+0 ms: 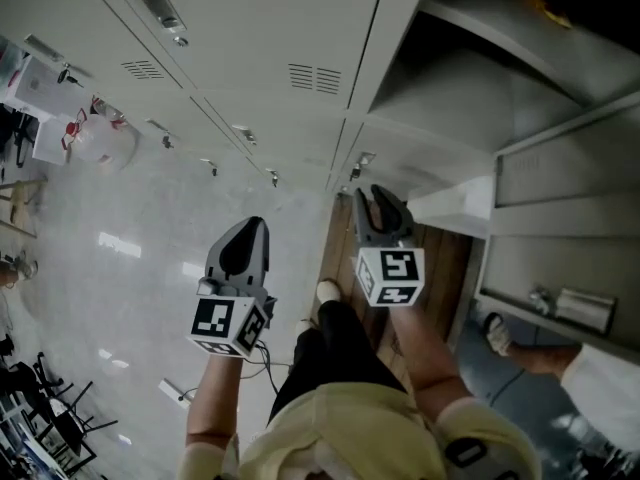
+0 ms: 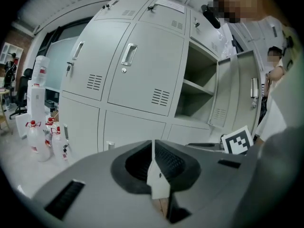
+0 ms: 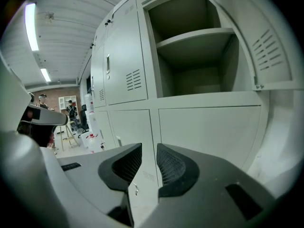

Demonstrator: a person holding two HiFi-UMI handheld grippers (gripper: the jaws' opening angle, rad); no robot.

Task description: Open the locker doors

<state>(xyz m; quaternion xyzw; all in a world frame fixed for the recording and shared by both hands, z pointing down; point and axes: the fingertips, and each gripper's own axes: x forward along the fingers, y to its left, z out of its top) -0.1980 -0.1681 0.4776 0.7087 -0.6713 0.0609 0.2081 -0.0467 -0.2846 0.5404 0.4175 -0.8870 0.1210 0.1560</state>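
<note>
A bank of grey metal lockers point(image 2: 142, 75) stands in front of me. One upper compartment point(image 3: 194, 46) is open and empty, its door point(image 3: 266, 42) swung out to the right. The upper door with a handle point(image 2: 128, 54) and the lower doors point(image 3: 209, 132) are closed. My left gripper point(image 1: 248, 230) point(image 2: 152, 144) hangs short of the lower lockers with its tips touching and nothing held. My right gripper point(image 1: 370, 193) point(image 3: 148, 148) points at the seam between two lower doors, open, with an empty gap between its pads.
Plastic bottles with red caps point(image 2: 35, 137) and a large jug point(image 1: 100, 138) stand on the pale floor left of the lockers. Another person point(image 2: 273, 61) stands to the right by the open door, one foot point(image 1: 498, 333) showing. Chairs point(image 1: 50, 418) sit at far left.
</note>
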